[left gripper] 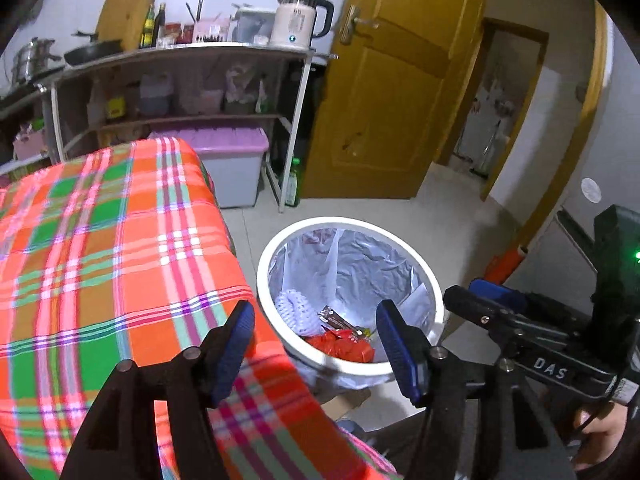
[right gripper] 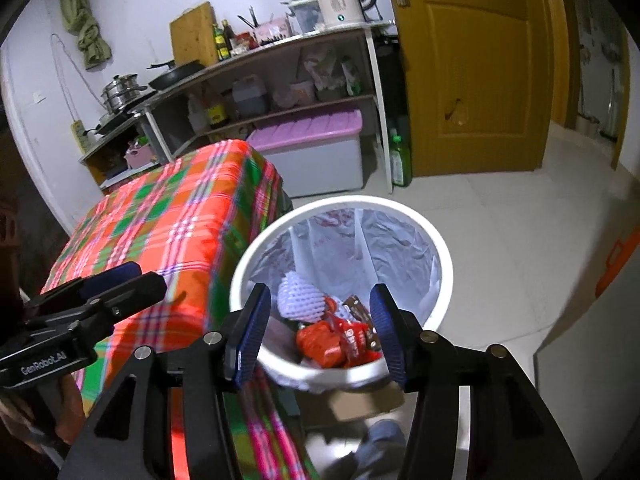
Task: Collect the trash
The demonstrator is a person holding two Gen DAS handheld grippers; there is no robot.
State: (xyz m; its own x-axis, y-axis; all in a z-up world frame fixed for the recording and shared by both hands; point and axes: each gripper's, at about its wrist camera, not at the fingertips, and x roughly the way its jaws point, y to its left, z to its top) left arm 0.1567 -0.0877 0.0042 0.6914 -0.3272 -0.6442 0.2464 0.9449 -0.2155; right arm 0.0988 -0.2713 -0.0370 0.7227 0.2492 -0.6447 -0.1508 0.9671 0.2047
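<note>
Hovering over the white bin (right gripper: 400, 212), both grippers, left (left gripper: 316, 344) and right (right gripper: 318, 332), gape empty. Red wrappers (right gripper: 320, 344) lie inside, below the right one (closer).

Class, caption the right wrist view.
Open right gripper above white trash bin holding red wrappers, beside plaid-covered table.

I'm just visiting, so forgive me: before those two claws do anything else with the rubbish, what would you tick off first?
1. Left gripper empty, jaws apart: ok.
2. Right gripper empty, jaws apart: ok.
3. Trash bin upright on the floor beside the table: ok.
4. Red wrappers and white foam net inside the bin's liner: ok.
5. Checked tablecloth free of trash where visible: ok.
6. Trash elsewhere in the room: cannot tell.
</note>
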